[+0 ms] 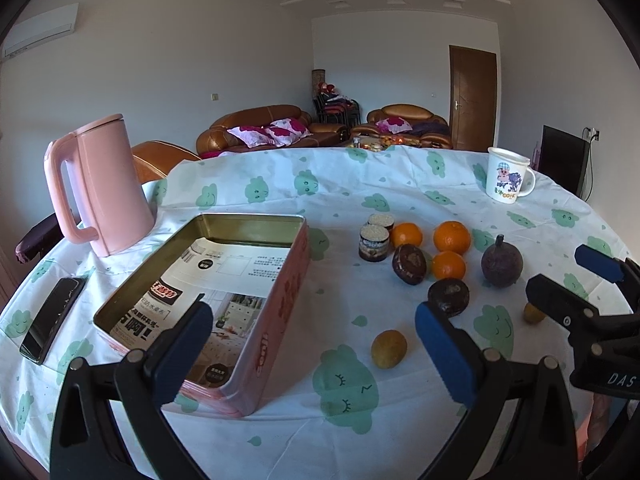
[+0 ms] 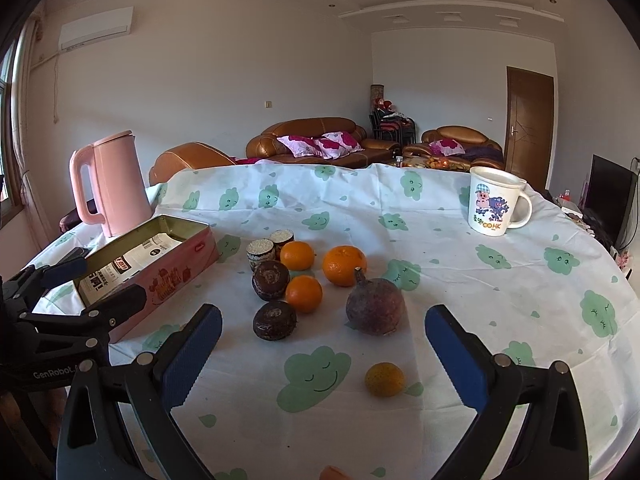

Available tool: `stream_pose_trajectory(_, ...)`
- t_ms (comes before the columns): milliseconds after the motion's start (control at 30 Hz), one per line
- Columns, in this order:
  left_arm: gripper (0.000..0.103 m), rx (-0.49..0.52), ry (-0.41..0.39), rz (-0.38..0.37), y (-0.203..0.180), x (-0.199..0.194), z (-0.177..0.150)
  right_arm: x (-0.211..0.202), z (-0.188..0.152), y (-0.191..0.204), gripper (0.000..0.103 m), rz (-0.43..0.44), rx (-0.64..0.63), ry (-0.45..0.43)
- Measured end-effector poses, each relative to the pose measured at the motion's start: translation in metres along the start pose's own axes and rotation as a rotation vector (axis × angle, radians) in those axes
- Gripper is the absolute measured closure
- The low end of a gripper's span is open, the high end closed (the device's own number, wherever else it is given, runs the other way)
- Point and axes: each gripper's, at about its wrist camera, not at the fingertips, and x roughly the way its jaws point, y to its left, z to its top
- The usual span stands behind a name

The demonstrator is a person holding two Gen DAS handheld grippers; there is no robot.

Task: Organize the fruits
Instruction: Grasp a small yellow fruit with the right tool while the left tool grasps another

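An open pink tin (image 1: 280,304) lined with printed paper lies at the table's left. Right of it sit three oranges (image 1: 452,237), two dark brown fruits (image 1: 409,264) and a purple stemmed fruit (image 1: 501,265). Two small yellow fruits (image 1: 389,349) lie nearer. My left gripper (image 1: 312,316) hangs open over the tin's near right corner, holding nothing. My right gripper (image 2: 323,320) is open and empty, just short of the purple fruit (image 2: 375,307) and a dark fruit (image 2: 275,320), with a yellow fruit (image 2: 384,379) between its fingers' span.
A pink kettle (image 1: 100,184) stands behind the tin and a black phone (image 1: 54,326) lies left of it. Two small jars (image 1: 374,243) touch the oranges. A cartoon mug (image 2: 494,207) stands far right. The round table has a cloud-print cloth (image 2: 360,208); sofas are beyond.
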Motion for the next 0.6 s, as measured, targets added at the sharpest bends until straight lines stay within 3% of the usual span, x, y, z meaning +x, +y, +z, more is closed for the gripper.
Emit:
stream_pose_trajectory(167, 0.006, 0.031, 0.027, -0.042, -0.011, 0.012, -0.004, 0.016, -0.012, -0.023, 0.002, -0.023, 0.041, 0.065)
stream_pose_trajectory(300, 0.022, 0.051, 0.063, -0.077, -0.019, 0.021, -0.007, 0.025, -0.018, -0.031, 0.030, -0.019, 0.046, 0.108)
stream_pose_trajectory(467, 0.034, 0.091, 0.111, -0.114, -0.031, 0.028, -0.010, 0.033, -0.024, -0.029, 0.032, -0.010, 0.017, 0.160)
stream_pose_trajectory(600, 0.048, 0.110, 0.190, -0.157, -0.036, 0.041, -0.012, 0.039, -0.026, -0.032, 0.047, -0.005, 0.030, 0.210)
